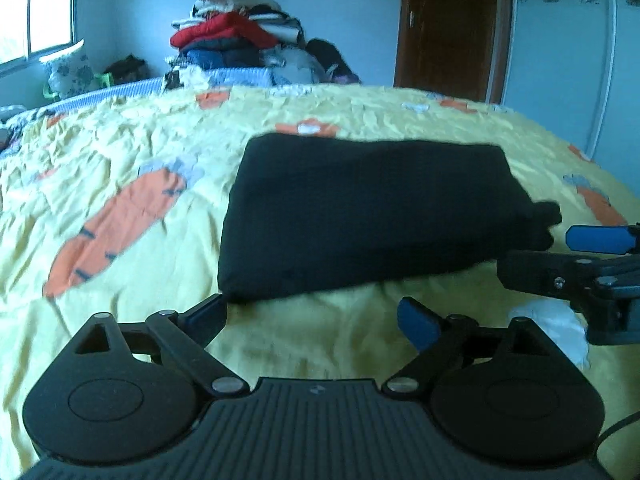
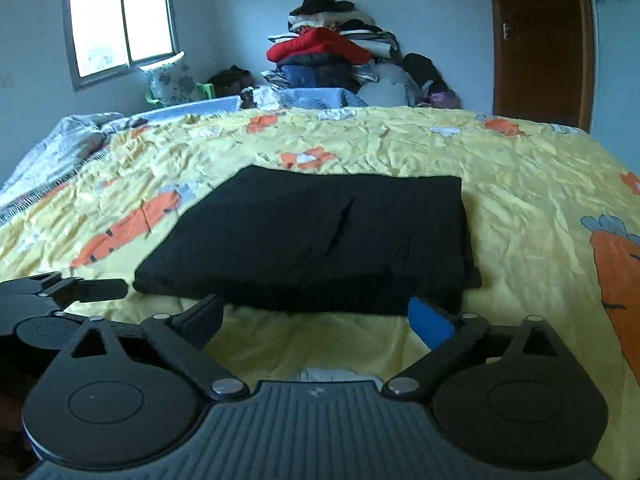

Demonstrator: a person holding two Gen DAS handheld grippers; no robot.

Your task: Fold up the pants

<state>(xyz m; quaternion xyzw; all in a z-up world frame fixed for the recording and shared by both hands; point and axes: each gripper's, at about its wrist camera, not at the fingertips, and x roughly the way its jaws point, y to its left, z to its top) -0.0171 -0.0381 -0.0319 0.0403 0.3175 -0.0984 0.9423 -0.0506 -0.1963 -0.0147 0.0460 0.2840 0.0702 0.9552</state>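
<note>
The black pants [image 1: 372, 212] lie folded into a thick rectangle on the yellow carrot-print bedspread [image 1: 120, 168]; they also show in the right wrist view [image 2: 312, 240]. My left gripper [image 1: 316, 320] is open and empty, just in front of the bundle's near edge. My right gripper [image 2: 320, 316] is open and empty, its fingers at the bundle's near edge. The right gripper also shows at the right of the left wrist view [image 1: 560, 256], beside the bundle's right end. The left gripper shows at the left of the right wrist view [image 2: 60, 292].
A tall pile of clothes [image 2: 332, 52] stands beyond the far side of the bed. A window [image 2: 120, 20] is at the back left, a brown door [image 2: 540, 40] at the back right. A white patch [image 1: 552, 328] lies on the bedspread near the right gripper.
</note>
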